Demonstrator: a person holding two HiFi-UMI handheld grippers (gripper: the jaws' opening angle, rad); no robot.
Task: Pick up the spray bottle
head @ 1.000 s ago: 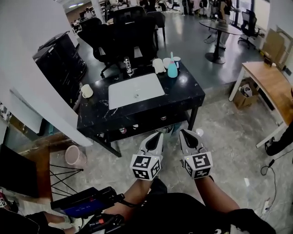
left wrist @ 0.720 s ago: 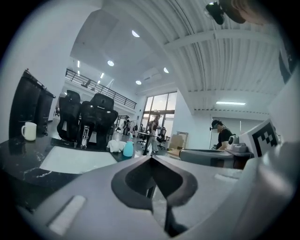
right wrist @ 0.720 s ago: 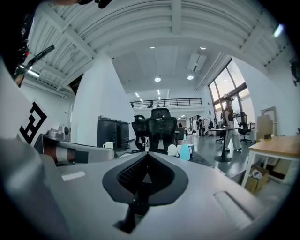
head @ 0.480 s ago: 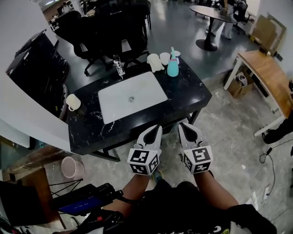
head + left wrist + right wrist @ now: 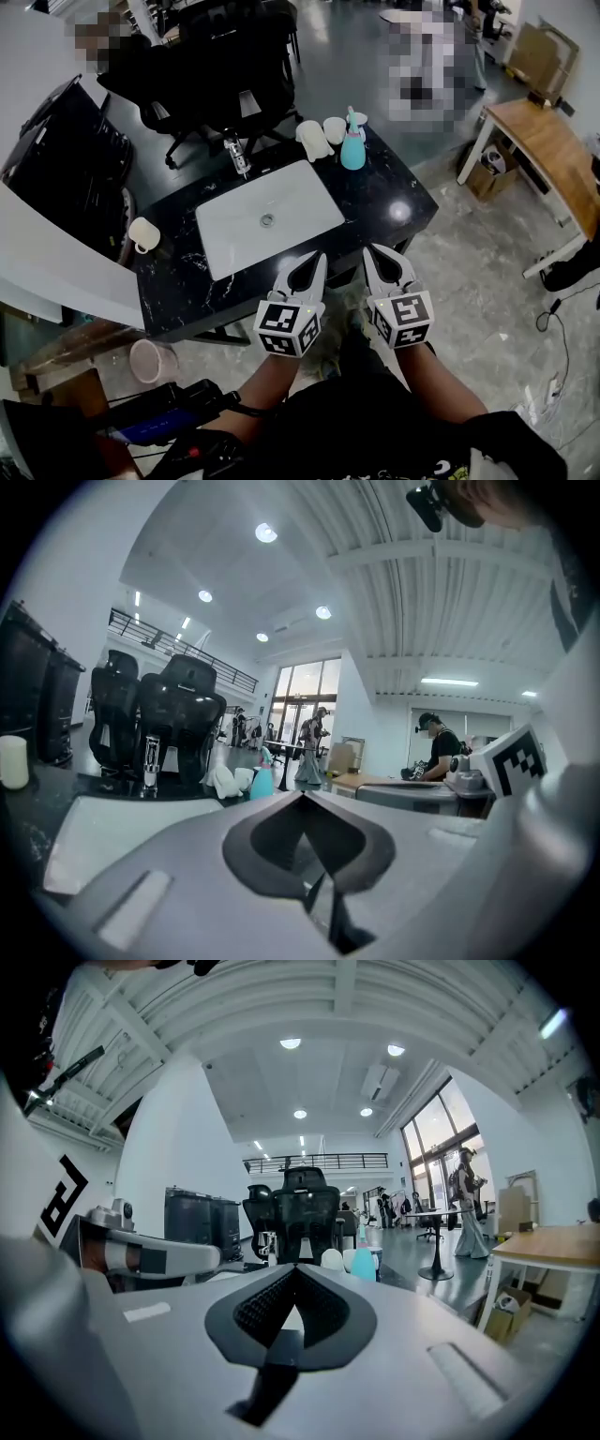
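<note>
Bright ceiling lights, glossy countertop glare, fisheye edges, mosaic patches

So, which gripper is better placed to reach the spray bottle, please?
Probably the right gripper: the spray bottle stands toward the counter's far right, more in line with it than with the left gripper.

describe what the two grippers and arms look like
The left gripper and right gripper are pale grey tapering shells with dark-lined jaws, each carrying a white cube of black square markers. Forearms are unsleeved; clothing is dark.
</note>
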